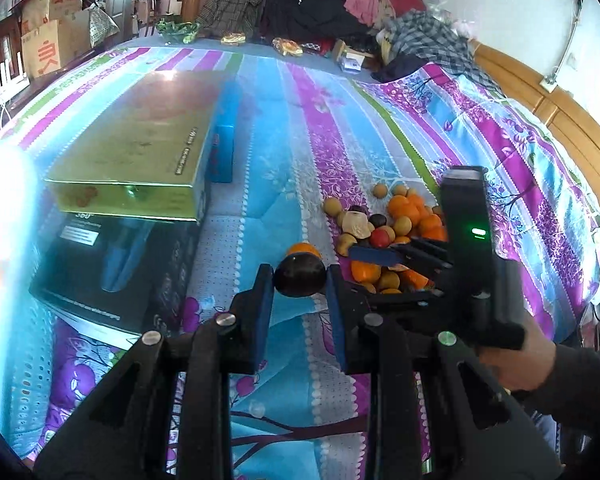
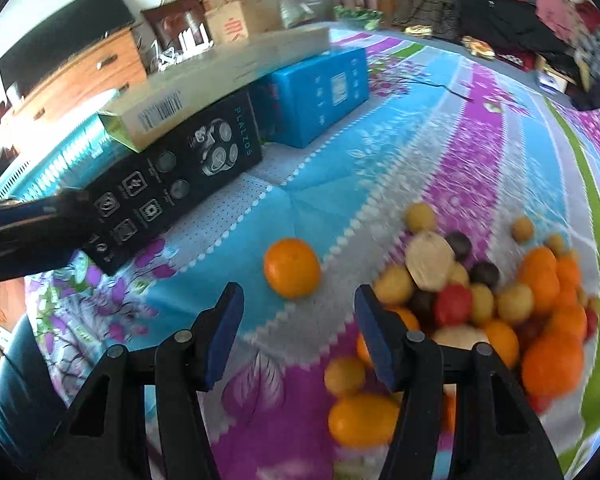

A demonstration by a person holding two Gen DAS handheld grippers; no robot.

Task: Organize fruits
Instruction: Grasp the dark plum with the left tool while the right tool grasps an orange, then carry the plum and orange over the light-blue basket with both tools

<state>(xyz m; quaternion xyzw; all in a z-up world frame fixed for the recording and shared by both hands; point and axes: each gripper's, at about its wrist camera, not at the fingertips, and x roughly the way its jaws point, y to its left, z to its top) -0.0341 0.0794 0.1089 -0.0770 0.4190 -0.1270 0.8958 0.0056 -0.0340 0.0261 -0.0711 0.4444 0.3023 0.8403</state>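
1. Holding a dark round fruit (image 1: 300, 276) between the blue pads of my left gripper (image 1: 300, 292), I have it pinched at its sides, lifted clear of the striped bedspread (image 1: 268, 160) as far as I can judge.

2. My right gripper (image 2: 298, 334) stands spread with nothing between its pads, hanging over the near edge of the fruit pile (image 2: 480, 304). The left wrist view shows it reaching in from the right, its tip low among the fruit.

3. The pile lies on the bedspread to my right: oranges, small yellow-brown fruits, a few dark ones, a red one (image 2: 454, 304) and a pale cut-looking piece (image 2: 430, 260). One lone orange (image 2: 292, 267) sits apart, between the pile and the stacked boxes (image 2: 172, 184).

4. Risk one: the dark fruit is smooth and round, and I grip it near the pad tips. I judge it could squirt out if I squeeze harder or swing fast, then roll across the soft cover.

5. Risk two: the two grippers are close together. Carrying the fruit rightward could knock it against the right gripper.

6. Risk three: the right fingers sit in a loose heap. Closing on one fruit may shove its neighbours and scatter them, since nothing fences them in.

7. Risk four: the right view is blurred, so which fruit lies truly between those pads I cannot tell; a grab now might catch two or none.
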